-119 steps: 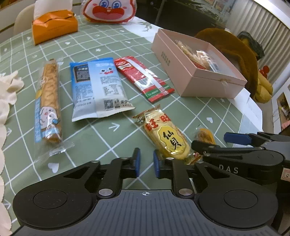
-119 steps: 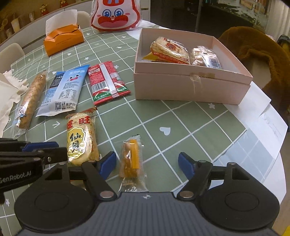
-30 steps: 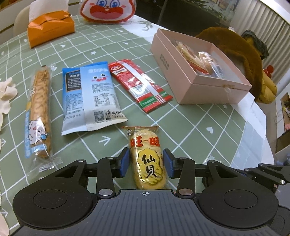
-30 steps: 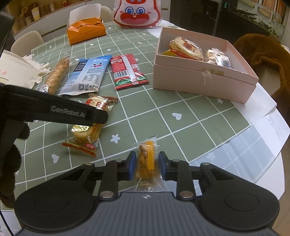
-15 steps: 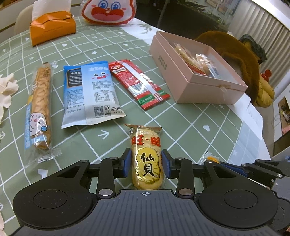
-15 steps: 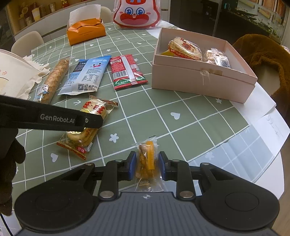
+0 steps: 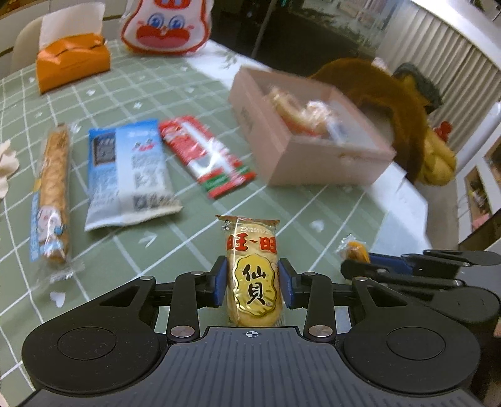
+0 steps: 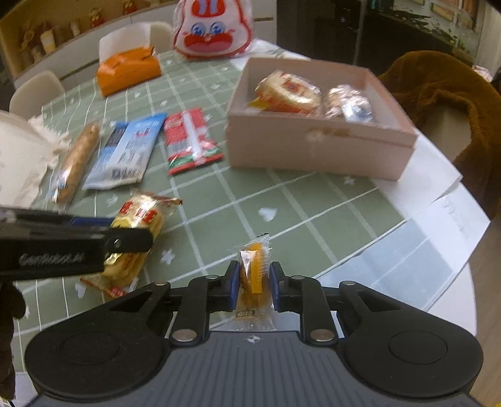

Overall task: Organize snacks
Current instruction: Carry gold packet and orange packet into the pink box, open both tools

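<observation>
My left gripper grips a yellow rice cracker packet by its sides; its jaws are still closing on it, and it hangs just above the green checked tablecloth. From the right wrist view, the same packet sticks out past the left gripper. My right gripper is shut on a small orange snack packet, also visible in the left wrist view. The open pink box stands ahead at the right and holds several packets.
On the cloth at left lie a long biscuit stick, a blue packet and a red packet. An orange tissue box and a rabbit-face bag stand at the back. White papers cover the table's right edge.
Both grippers have risen with their packets and shifted toward the pink box. The left jaws have tightened on the rice cracker packet. The background is now blurred.
</observation>
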### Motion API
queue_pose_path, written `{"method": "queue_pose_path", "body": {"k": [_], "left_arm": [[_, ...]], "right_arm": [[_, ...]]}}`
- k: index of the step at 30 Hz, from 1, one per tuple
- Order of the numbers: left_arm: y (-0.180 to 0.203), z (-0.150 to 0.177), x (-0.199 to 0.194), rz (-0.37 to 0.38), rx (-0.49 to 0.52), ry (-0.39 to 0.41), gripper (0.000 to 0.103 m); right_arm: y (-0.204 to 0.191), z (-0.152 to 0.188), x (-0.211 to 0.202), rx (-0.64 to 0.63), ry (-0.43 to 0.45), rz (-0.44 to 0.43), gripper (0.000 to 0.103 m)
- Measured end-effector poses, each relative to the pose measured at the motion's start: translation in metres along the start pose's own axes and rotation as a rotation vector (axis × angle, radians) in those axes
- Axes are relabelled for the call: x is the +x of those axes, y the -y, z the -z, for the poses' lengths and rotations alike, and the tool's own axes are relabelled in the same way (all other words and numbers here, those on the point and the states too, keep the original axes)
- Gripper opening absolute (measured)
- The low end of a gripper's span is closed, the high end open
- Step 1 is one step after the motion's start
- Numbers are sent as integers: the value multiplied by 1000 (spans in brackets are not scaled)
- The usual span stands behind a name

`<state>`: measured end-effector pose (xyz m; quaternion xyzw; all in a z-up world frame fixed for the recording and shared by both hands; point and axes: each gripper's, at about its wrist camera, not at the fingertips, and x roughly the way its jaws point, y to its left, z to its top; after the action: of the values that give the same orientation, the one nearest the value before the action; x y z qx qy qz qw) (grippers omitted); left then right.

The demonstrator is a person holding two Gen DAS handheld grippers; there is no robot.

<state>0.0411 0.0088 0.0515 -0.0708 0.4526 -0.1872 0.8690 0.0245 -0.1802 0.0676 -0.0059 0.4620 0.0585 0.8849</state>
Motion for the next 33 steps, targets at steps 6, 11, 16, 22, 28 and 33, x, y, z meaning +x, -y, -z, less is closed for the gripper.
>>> {"method": "queue_pose_path", "body": {"k": [6, 11, 16, 22, 28, 33], "left_arm": [[4, -50, -35, 120, -10, 139, 39], [22, -112, -33, 194, 46, 196, 39], [41, -177, 8, 237, 29, 172, 41], [32, -184, 72, 224, -64, 64, 41], [-27, -153, 44, 83, -133, 60, 41], [-90, -111, -7, -193, -181, 177, 41]], "right_arm": [[27, -51, -38, 33, 123, -42, 20], [58, -118, -63, 63, 232, -63, 20], [86, -180, -44, 69, 235, -53, 21], [105, -184, -5, 111, 149, -2, 45], [86, -158, 12, 101, 92, 1, 47], [38, -139, 20, 88, 67, -48, 47]]}}
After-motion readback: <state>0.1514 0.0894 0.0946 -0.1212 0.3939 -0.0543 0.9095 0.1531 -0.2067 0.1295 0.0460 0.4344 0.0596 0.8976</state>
